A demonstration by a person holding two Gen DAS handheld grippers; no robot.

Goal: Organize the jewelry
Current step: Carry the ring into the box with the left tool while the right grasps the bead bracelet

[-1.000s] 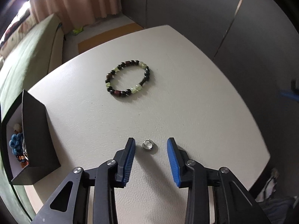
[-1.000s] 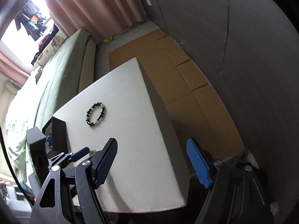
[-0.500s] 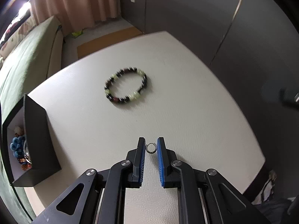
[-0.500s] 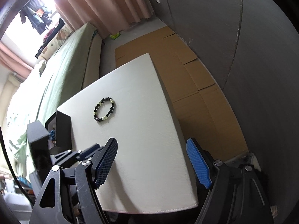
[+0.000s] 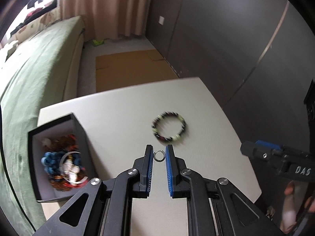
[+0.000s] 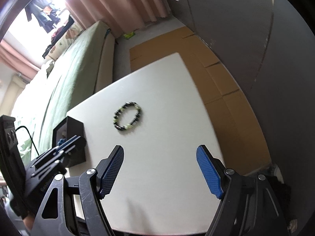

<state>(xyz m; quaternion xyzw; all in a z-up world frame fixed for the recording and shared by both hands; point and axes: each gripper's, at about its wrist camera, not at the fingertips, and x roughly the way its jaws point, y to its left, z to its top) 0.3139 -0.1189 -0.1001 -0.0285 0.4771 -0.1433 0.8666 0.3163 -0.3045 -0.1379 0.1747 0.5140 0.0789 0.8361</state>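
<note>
A white rectangular table (image 5: 122,106) bears an open black box of jewelry (image 5: 59,157) as landmark. Right of the box, a dark-and-green beaded bracelet (image 5: 169,127) lies. The left gripper (image 5: 159,156) pinches a small silver ring (image 5: 158,156) (lifted, beside the box); it likely goes boxward next. The right gripper (image 6: 160,169) gapes empty.

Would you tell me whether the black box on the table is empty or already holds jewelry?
It holds jewelry: the black box stands open-topped, with blue beads and other pieces inside.
</note>
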